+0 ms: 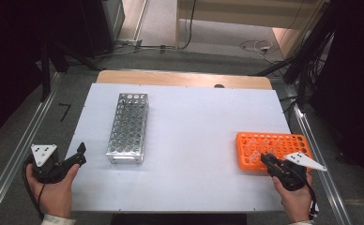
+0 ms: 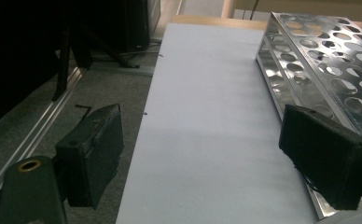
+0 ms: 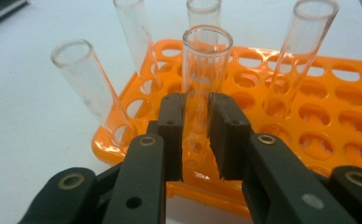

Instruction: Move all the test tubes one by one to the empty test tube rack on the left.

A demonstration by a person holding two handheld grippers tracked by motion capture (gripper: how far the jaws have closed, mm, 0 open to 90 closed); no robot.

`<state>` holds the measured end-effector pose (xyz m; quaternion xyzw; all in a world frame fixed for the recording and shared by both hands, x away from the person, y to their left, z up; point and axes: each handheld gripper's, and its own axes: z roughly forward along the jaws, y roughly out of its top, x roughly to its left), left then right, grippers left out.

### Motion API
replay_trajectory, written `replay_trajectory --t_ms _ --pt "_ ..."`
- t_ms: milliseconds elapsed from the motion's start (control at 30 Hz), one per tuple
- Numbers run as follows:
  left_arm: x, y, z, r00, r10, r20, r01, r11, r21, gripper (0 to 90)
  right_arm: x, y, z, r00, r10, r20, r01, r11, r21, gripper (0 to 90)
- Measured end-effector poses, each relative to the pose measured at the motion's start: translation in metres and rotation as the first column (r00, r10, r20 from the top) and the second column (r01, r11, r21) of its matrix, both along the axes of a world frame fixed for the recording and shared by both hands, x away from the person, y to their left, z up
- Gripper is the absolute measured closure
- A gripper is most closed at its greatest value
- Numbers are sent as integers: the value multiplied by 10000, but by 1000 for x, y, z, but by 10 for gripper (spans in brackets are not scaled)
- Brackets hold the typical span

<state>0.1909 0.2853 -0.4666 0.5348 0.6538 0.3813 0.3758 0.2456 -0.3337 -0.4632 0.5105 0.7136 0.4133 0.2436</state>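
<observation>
While high view blurry: tube (image 3: 202,79) clamped.

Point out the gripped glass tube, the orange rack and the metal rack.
gripped glass tube (image 3: 206,51), right gripper view, upper wall below its rim.
orange rack (image 3: 337,109), right gripper view, top plate between holes.
metal rack (image 1: 127,127), high view, perforated top.

High view: set above the near edge, faced forward and down; whole white rectangular table top (image 1: 194,136) taken in from afar; left gripper view: carried low at the left edge, faced along the perforated shiny metal rack (image 2: 328,60), shared with the high view (image 1: 128,127); right gripper view: held very close to the orange plastic tube rack (image 3: 319,116), likewise shared (image 1: 271,149).
</observation>
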Motion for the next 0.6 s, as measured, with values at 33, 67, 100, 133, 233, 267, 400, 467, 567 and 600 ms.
replay_trajectory --t_ms 33,67,100,133,233,267,400,467,567,600 --pt "0 0 0 10000 5 -8 -5 10000 -1 136 -1 0 2 9999 25 107 -26 10000 34 729" --pt "0 0 0 10000 5 -8 -5 10000 -1 136 -2 -1 4 9998 -16 177 15 10000 58 729" --pt "0 0 0 10000 1 -1 -1 10000 1 136 -3 -1 7 9998 -16 192 14 10000 77 729" --pt "0 0 0 10000 13 8 -13 10000 5 136 -4 -1 8 9997 -24 237 21 9999 98 729" --pt "0 0 0 10000 6 14 -6 10000 -7 136 -8 -1 13 9993 -31 382 26 9999 110 730" --pt "0 0 0 10000 -11 20 11 10000 -14 136 -9 -1 15 9991 -7 435 -1 9998 186 732" --pt "0 0 0 10000 -32 20 32 10000 -43 136 -16 -1 23 9972 50 749 -67 9997 237 732" --pt "0 0 0 10000 -27 26 27 10000 -51 136 -20 0 26 9961 76 884 -97 9997 236 732" --pt "0 -1 0 10000 -47 34 47 10000 -81 138 -26 1 29 9958 121 911 -145 9996 255 732" --pt "-1 -1 0 10000 -55 41 55 9999 -94 138 -28 1 29 9961 141 875 -162 9996 237 733"
